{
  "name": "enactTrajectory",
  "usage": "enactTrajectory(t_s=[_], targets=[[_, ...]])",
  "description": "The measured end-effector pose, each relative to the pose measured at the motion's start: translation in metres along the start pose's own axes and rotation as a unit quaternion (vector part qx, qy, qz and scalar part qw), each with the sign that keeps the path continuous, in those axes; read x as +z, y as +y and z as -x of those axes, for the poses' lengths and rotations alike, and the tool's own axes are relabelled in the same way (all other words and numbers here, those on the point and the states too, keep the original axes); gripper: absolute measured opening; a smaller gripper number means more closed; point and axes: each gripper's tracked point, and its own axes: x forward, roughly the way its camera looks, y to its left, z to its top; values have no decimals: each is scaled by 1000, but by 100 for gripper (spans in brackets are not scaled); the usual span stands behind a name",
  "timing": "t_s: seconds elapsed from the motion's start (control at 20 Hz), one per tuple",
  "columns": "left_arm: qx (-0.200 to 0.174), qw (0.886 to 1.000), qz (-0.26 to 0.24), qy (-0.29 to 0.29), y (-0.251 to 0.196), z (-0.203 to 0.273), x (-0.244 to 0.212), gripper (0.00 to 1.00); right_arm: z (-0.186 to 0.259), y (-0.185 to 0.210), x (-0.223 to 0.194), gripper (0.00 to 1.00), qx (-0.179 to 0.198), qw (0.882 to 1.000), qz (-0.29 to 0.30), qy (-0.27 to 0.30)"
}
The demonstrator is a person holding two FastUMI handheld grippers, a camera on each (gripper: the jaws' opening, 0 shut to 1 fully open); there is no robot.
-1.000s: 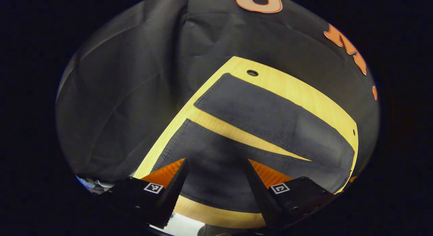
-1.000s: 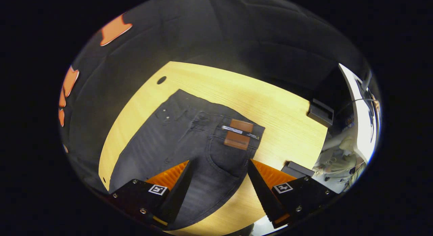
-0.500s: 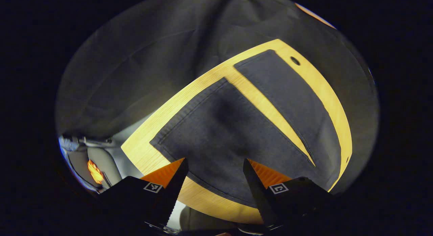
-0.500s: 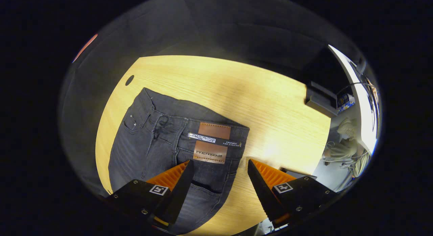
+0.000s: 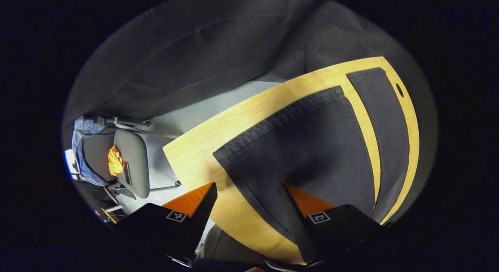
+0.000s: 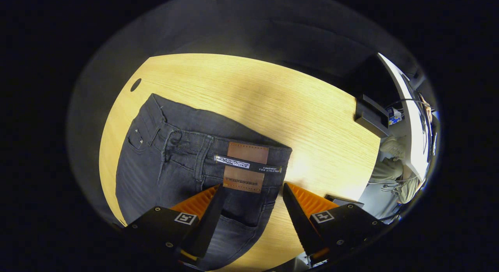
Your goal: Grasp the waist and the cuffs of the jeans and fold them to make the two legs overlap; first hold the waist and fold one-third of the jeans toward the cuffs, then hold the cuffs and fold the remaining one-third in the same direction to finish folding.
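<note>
Both tongs (image 5: 245, 209) (image 6: 252, 209) gape above dark jeans (image 6: 187, 163); their brown waist patch (image 6: 245, 166) lettering stays illegible.

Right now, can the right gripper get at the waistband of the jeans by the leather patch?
Probably yes. The right gripper is open just above the jeans, its fingers straddling the waistband near the leather patch, and nothing lies between them.

The brown leather patch (image 6: 245, 166) on the jeans' (image 6: 175, 159) waistband carries stamped lettering and a black woven strip with white wording, too small to trust.
</note>
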Motion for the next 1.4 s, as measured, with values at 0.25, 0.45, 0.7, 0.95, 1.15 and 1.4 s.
enactTrajectory(t_s=[0.25,0.45,0.7,0.95,1.15,1.4], targets=[[-23,999,0,-25,0,-7,7,94,-3,-1,-4,89,-20,999,46,-15],[-44,996,-35,-68,-1,-19,14,35,-1,6,-4,55,37,999,-3,1],[-148,982,-44,-105,-33,-7,25,1,13,36,-6,10,196,969,-147,33],[-232,963,-33,-136,-63,23,42,1,30,36,3,9,264,953,-149,11],[-280,947,-39,-155,-89,66,57,1,47,37,16,9,301,939,-165,-1],[-307,932,-70,-181,-121,96,76,1,68,24,27,9,330,930,-158,-8]])
